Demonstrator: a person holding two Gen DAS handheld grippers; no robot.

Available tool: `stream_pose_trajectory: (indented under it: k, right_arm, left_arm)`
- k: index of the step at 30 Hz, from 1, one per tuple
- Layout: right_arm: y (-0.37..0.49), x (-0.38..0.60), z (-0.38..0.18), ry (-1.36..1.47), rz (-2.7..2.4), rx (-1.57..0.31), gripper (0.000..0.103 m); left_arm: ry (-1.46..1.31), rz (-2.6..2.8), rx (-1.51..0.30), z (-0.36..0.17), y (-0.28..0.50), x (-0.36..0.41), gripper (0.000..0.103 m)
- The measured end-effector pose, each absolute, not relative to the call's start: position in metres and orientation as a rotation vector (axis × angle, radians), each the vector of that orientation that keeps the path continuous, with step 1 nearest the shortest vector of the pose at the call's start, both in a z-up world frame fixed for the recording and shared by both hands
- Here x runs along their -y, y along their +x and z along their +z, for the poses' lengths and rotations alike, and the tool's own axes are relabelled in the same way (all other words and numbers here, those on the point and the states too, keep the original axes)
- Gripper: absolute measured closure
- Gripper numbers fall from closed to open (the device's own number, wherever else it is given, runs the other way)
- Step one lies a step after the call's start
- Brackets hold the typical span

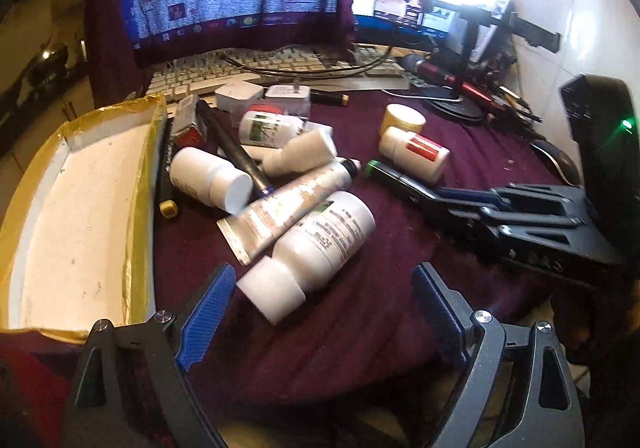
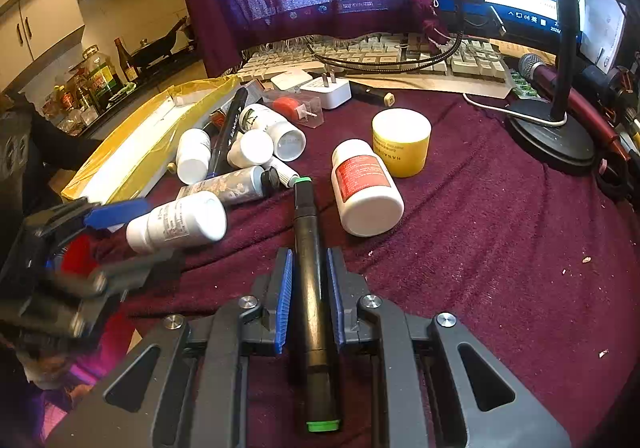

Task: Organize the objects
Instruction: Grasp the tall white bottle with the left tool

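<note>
My right gripper [image 2: 310,260] is shut on a black marker with green ends [image 2: 310,288], which lies along the fingers just above the maroon cloth. My left gripper [image 1: 324,288] stands open, its blue pads either side of the cap end of a lying white bottle [image 1: 316,248] without touching it. A gold-edged white tray [image 1: 80,208] sits to the left. Beside it lie a pile of white bottles [image 1: 212,180], a silver tube [image 1: 288,208] and a black pen [image 1: 232,148]. A red-labelled bottle [image 2: 366,188] and a yellow jar [image 2: 400,142] are further right.
A keyboard [image 1: 280,68] with cables runs along the back under a cloth-draped monitor. White chargers [image 2: 328,90] lie in front of it. A lamp stand base [image 2: 552,144], a microphone [image 2: 536,68] and a mouse [image 1: 556,160] crowd the right side.
</note>
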State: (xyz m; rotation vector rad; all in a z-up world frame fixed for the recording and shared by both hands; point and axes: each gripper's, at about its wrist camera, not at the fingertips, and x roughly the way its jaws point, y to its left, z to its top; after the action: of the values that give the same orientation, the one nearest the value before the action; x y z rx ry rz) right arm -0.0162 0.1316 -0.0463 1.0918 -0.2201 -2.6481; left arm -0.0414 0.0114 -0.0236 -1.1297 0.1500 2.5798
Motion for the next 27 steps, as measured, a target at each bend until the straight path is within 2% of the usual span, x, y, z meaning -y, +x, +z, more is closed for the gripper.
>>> stream_pose_trajectory:
  k: [2, 4, 7, 13, 16, 23, 27]
  right_arm:
    - [-0.016, -0.133, -0.046, 1.094, -2.648, 0.223, 0.088]
    - [-0.015, -0.134, -0.047, 1.092, -2.648, 0.231, 0.088]
    - [-0.014, -0.133, -0.047, 1.087, -2.656, 0.215, 0.088]
    - [-0.013, -0.132, -0.048, 1.065, -2.687, 0.278, 0.088]
    - [-0.013, -0.130, -0.048, 1.069, -2.700, 0.291, 0.088]
    - [-0.013, -0.126, -0.046, 1.087, -2.708, 0.215, 0.088]
    - [-0.012, -0.124, -0.047, 1.087, -2.723, 0.193, 0.088]
  left_arm:
    - [-1.137, 2.592, -0.114, -0.022, -0.051, -0.011, 0.028]
    - [-1.149, 2.615, -0.096, -0.022, -0.059, -0.010, 0.047]
    - [-1.169, 2.609, -0.049, -0.026, -0.065, -0.011, 0.056]
    - [-1.173, 2.684, -0.118, -0.025, -0.040, -0.025, 0.072]
    - [-1.191, 2.691, -0.129, -0.024, -0.040, -0.027, 0.073]
    - [-1.239, 2.623, 0.018, -0.037, -0.063, -0.023, 0.070]
    - [-1.193, 2.695, -0.015, -0.042, -0.062, -0.028, 0.069]
